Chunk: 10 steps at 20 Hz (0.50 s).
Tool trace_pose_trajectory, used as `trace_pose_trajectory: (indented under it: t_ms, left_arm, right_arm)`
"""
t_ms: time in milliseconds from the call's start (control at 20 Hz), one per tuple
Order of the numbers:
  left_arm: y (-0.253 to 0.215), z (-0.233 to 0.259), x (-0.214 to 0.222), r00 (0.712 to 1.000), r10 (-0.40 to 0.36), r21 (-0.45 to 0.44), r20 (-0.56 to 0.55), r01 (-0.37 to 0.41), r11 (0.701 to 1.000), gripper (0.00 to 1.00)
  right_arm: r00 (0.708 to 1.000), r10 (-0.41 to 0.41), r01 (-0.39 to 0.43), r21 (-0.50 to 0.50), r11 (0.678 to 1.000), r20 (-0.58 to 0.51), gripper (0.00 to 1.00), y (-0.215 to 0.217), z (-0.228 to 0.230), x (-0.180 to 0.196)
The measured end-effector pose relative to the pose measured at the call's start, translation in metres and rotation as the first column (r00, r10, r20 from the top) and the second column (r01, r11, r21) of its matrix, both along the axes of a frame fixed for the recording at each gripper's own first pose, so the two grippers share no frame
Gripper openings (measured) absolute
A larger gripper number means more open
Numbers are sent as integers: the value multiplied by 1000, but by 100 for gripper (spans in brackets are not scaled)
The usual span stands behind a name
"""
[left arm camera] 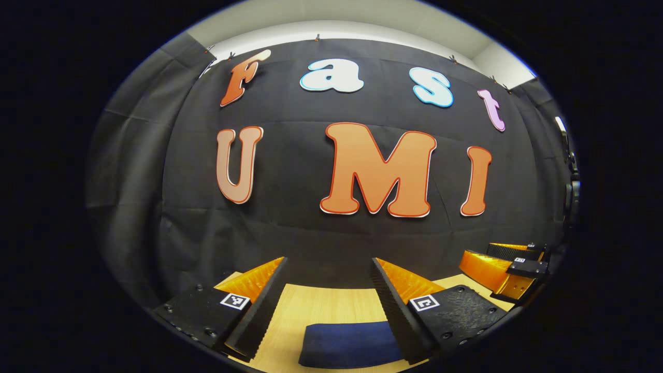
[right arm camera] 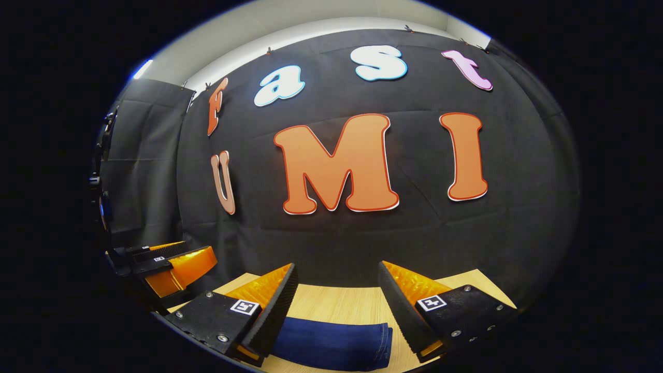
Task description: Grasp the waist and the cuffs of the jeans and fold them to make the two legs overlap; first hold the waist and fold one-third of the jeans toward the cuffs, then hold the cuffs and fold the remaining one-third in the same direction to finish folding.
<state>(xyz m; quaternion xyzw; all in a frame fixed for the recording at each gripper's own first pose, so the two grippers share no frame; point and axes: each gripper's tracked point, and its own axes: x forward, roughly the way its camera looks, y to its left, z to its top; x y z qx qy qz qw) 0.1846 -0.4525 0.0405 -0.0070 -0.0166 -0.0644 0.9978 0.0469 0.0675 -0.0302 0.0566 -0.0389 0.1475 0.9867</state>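
Left gripper held level above the bench, pointing straight at the cloth wall, fingers spread wide apart, gripping nothing. Folded jeans lying flat on the bench below and between those fingers, nearer the right-hand finger, apart from both. No contact between fingers and denim.

Seen from the left gripper view, right gripper off beyond the right-hand finger, raised over the bench edge, aimed the same way toward the wall; too far to the side there to judge its opening.

Right gripper likewise held level and facing the wall, fingers parted wide, holding nothing. Jeans on the bench beneath the gap, running out from under the left-hand finger and ending short of the right-hand one; a stitched hem edge visible at that end. Whether the left-hand finger touches the denim cannot be told; looks to pass in front of it.

From the right gripper view, left gripper off past the left-hand finger, lifted above the bench, roughly parallel to this one. Both grippers side by side, well apart, tips clear of the jeans.
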Motion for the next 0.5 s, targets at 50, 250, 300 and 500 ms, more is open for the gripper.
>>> trace_pose_trajectory:
  t_ms: [50, 250, 300, 500]
  left_arm:
    - [3, -2, -2, 1000, 4, 19, -3, -4, 1000, 96]
    - [5, -7, -7, 1000, 2, 40, -12, -1, 999, 95]
    - [5, -8, -8, 1000, 4, 39, -10, -3, 999, 95]
    - [16, -4, -7, 999, 47, 58, 26, -49, 997, 96]
  right_arm:
    - [1000, 9, -9, -8, 1000, -6, 95, 2, -2, -2]
    - [1000, 23, -23, -20, 1000, -15, 95, 4, -9, -7]
    - [1000, 30, -30, -16, 999, -9, 95, 6, -8, -8]
    - [999, 35, -35, -30, 999, -1, 95, 9, -9, -13]
